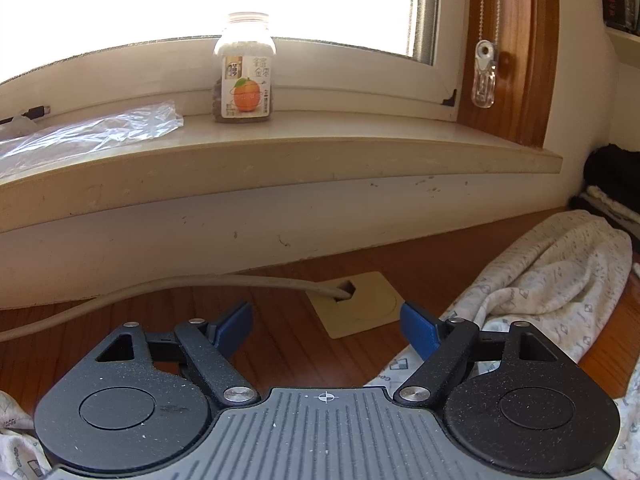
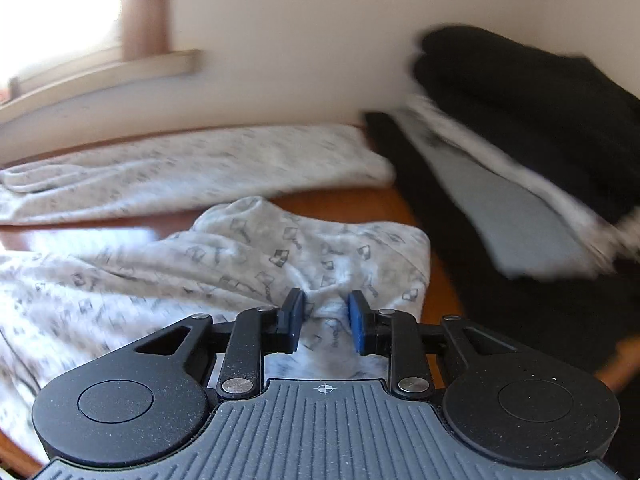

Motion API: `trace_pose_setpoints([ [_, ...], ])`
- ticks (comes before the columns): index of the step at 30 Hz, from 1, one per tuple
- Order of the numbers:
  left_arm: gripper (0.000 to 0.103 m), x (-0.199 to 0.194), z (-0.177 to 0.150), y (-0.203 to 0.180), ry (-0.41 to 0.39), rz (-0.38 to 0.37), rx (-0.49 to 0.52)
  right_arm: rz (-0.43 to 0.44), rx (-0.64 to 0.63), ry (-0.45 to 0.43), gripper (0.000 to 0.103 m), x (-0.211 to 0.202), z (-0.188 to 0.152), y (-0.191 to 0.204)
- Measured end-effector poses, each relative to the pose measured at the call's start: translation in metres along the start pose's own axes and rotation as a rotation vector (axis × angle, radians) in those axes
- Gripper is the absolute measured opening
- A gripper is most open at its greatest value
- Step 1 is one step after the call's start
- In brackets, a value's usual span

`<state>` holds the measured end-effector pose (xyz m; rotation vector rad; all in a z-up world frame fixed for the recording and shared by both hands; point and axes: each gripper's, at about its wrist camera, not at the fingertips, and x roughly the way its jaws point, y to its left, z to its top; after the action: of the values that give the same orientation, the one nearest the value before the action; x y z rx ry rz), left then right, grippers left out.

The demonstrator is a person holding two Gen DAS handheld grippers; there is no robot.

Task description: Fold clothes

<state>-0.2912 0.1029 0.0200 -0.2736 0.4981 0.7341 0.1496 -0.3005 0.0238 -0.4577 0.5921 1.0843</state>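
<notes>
A white garment with a small grey print (image 2: 248,256) lies rumpled on the wooden table (image 2: 344,204). Part of it stretches flat along the wall (image 2: 200,168). My right gripper (image 2: 326,318) has its blue pads (image 2: 358,320) pressed against a bunched fold of this cloth, with creases running into the gap. The right wrist view is blurred by motion. In the left wrist view my left gripper (image 1: 326,322) stands open above bare wood, nothing between its fingers. The same garment (image 1: 552,280) lies just right of its right pad and shows again at the lower left corner (image 1: 16,432).
A stack of folded black and grey clothes (image 2: 520,152) sits at the right against the wall. A windowsill (image 1: 280,152) holds a labelled jar (image 1: 245,76) and a plastic bag (image 1: 92,128). A grey cable (image 1: 200,284) runs into a beige table grommet (image 1: 356,304).
</notes>
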Motion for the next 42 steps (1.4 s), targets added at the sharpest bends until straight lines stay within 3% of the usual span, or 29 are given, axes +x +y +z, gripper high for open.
trace_pose_setpoints([
  [6, 0.084, 0.002, -0.001, -0.003, 0.006, 0.005, 0.023, 0.016, 0.011, -0.069, 0.027, 0.000, 0.021, 0.022],
  [11, 0.084, 0.003, -0.001, -0.001, 0.010, 0.005, 0.010, 0.036, 0.018, -0.134, 0.037, 0.002, 0.040, 0.043],
  [14, 0.084, 0.004, 0.000, -0.001, 0.012, 0.008, 0.005, 0.100, -0.018, -0.145, 0.045, 0.027, 0.055, 0.074],
  [19, 0.084, 0.006, 0.000, 0.001, 0.021, 0.014, -0.007, 0.200, -0.031, -0.116, 0.046, 0.065, 0.065, 0.106],
  [28, 0.084, 0.008, 0.000, 0.001, 0.034, 0.027, -0.004, 0.239, -0.010, -0.093, 0.052, 0.083, 0.064, 0.105],
  [31, 0.084, 0.003, 0.000, 0.001, 0.011, 0.045, -0.017, 0.239, -0.026, -0.090, 0.058, 0.084, 0.064, 0.107],
  [35, 0.084, -0.025, 0.007, 0.005, -0.007, 0.040, -0.009, 0.235, -0.052, -0.087, 0.060, 0.084, 0.063, 0.112],
  [39, 0.083, -0.054, 0.007, 0.019, 0.007, 0.106, 0.060, 0.238, -0.047, -0.087, 0.061, 0.085, 0.063, 0.111],
  [42, 0.073, -0.069, -0.001, 0.031, 0.045, 0.104, 0.084, 0.241, -0.043, -0.087, 0.061, 0.085, 0.063, 0.110],
])
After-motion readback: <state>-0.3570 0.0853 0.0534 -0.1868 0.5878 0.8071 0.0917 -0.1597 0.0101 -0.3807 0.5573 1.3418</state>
